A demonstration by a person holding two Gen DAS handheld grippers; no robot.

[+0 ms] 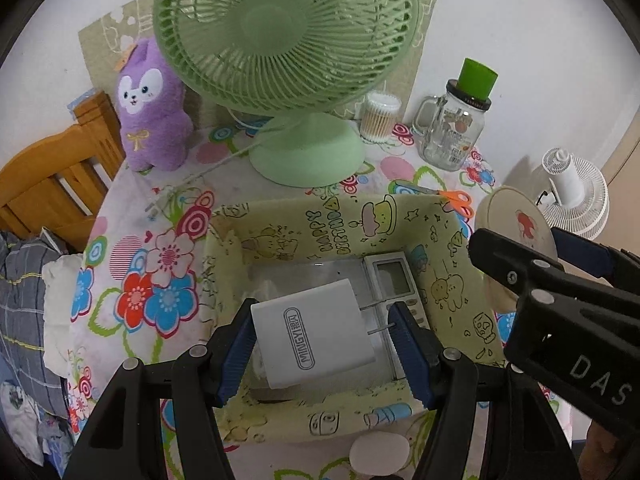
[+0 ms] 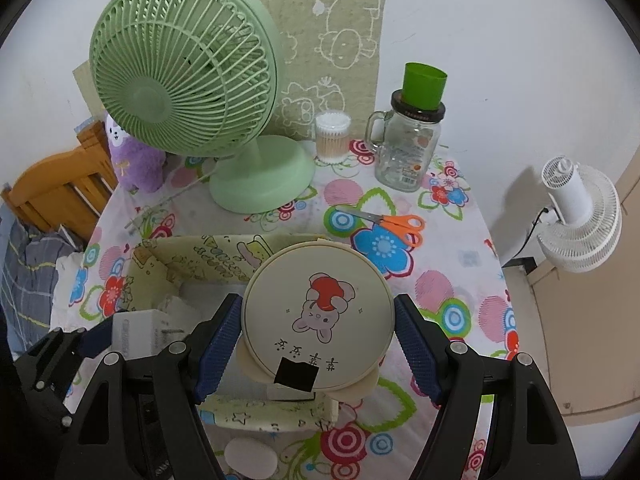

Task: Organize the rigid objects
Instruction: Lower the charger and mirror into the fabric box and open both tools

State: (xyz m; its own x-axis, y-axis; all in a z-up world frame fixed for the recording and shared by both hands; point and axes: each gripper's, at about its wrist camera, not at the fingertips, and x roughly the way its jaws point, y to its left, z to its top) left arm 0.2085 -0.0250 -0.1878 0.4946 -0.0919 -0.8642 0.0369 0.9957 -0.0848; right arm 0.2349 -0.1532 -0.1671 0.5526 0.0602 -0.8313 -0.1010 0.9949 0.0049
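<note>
The left gripper (image 1: pixel 322 346) holds a white charger (image 1: pixel 316 336) between its blue pads, pinched by its two ends, with the metal prongs pointing toward the right-hand pad. The charger hangs over the open yellow box (image 1: pixel 280 236), whose walls are printed with cartoon doodles. Down inside the box, under and just past the charger, lies a grey remote (image 1: pixel 394 276) with a small screen.

The right gripper (image 2: pixel 318 344) clasps a round cream tin (image 2: pixel 318 312), its lid showing a cartoon rabbit, with one pad on each side of its rim. The tin sits above the near right part of the box (image 2: pixel 168 264).

From the left wrist view the tin (image 1: pixel 516 220) appears only as a disc edge behind the black frame of the other tool, while the box interior and the remote are plain to see. The right wrist view hides most of the box floor behind the tin, but it shows the orange-handled scissors (image 2: pixel 394 224) in full on the flowered tablecloth (image 2: pixel 452 280), which the left view catches only partly beyond the box's far corner. Both views take in the green fan (image 2: pixel 184 76) at the back.
</note>
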